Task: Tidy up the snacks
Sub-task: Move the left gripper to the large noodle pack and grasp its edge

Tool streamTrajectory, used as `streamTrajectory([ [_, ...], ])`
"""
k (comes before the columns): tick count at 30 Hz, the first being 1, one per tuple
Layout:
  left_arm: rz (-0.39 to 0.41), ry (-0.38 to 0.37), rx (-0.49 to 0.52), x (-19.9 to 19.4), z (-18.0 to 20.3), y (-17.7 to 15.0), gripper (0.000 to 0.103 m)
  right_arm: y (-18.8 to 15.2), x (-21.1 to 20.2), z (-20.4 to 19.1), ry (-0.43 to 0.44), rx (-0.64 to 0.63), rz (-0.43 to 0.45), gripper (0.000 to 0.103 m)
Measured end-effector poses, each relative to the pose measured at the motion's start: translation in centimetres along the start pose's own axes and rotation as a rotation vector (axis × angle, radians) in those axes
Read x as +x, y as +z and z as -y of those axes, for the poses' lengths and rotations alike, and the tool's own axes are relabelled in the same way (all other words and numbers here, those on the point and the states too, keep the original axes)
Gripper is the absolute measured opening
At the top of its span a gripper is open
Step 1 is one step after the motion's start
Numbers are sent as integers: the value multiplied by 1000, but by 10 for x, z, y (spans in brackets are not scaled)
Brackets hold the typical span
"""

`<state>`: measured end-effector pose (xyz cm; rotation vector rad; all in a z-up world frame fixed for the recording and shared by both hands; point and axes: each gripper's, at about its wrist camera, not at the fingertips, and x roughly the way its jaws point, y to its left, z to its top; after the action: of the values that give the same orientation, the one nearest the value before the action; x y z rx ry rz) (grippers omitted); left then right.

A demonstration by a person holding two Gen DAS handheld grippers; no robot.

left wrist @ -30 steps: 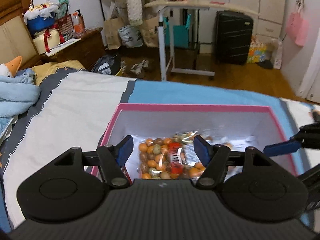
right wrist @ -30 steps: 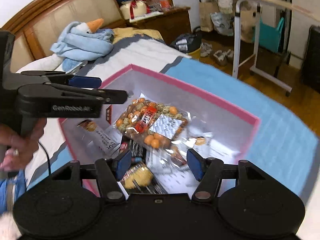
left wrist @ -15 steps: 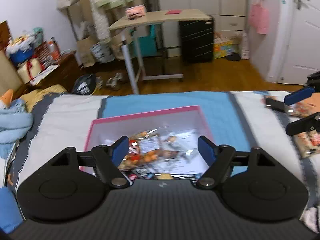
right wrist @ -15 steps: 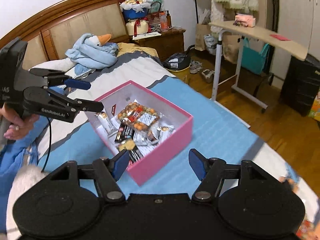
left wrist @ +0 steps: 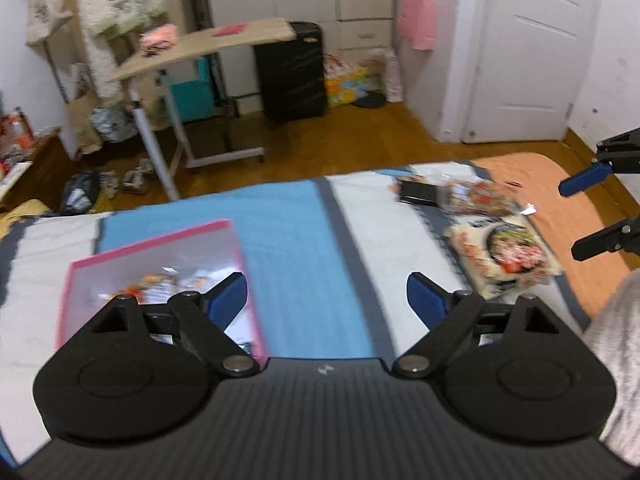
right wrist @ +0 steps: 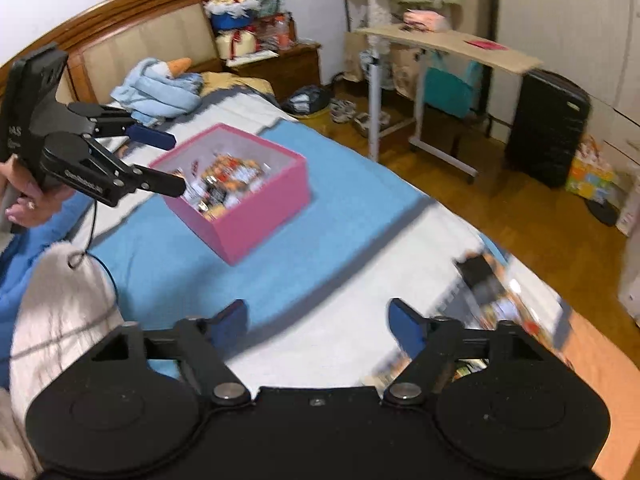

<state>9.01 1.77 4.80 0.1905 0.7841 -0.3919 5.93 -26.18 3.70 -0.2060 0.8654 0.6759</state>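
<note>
A pink box (left wrist: 236, 248) (right wrist: 260, 208) sits on the bed and holds several snack packs (right wrist: 226, 182). More snack packs lie loose on the bed to the right: a large flat pack (left wrist: 502, 256) and a dark pack with a clear bag behind it (left wrist: 448, 196); they show blurred in the right wrist view (right wrist: 492, 292). My left gripper (left wrist: 326, 294) is open and empty, above the bed just right of the box. My right gripper (right wrist: 316, 320) is open and empty, above the bed between the box and the loose packs.
The bed has a blue, white and grey cover (left wrist: 296, 232) and an orange blanket (left wrist: 560, 200) at the right end. A rolling side table (right wrist: 440, 52), a black suitcase (right wrist: 548, 128) and wooden floor lie beyond the bed. A blue plush (right wrist: 160, 88) lies by the headboard.
Both grippers have pulled back from inside the pink box and swung right toward the loose packs. Both stay open and empty.
</note>
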Motion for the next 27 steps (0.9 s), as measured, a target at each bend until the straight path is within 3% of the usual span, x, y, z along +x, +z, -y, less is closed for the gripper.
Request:
streamTrajectory([
  [7, -32, -121, 72, 48, 65, -7, 94, -56, 2, 49, -59, 61, -61, 85],
  [14, -73, -242, 16, 114, 111, -7, 94, -111, 37, 116, -53, 218, -164, 85],
  [20, -126, -268, 24, 169, 147, -7, 94, -146, 67, 141, -43, 271, -221, 85],
  [27, -205, -290, -57, 224, 157, -11, 94, -162, 94, 145, -50, 217, -228, 85],
])
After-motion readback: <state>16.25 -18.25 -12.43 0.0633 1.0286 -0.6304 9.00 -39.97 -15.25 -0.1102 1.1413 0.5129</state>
